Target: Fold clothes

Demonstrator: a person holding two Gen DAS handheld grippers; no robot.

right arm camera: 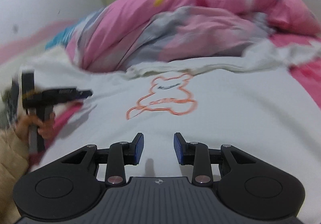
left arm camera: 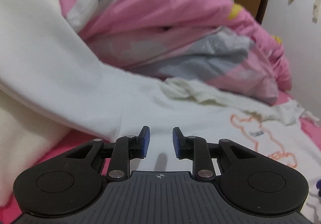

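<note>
both your left tool [left arm camera: 160, 141] and right tool [right arm camera: 158, 147] hang open and empty over the white shirt [right arm camera: 220, 103] on the bed [right arm camera: 305, 71].

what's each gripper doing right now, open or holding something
Left gripper: open, nothing between its blue pads, above the white bear-print shirt.
Right gripper: open, empty, over the same shirt.

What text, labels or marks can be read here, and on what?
No text reads clearly.
Small dark mark inside the orange bear outline on the white shirt: too blurred to read.
Same mark in the left wrist view: too small and blurred.
Crosshair symbol, no letters, on the left claw body and on the right claw body.
Yellow marking on the other claw's side, seen from the right wrist: blurred.
</note>
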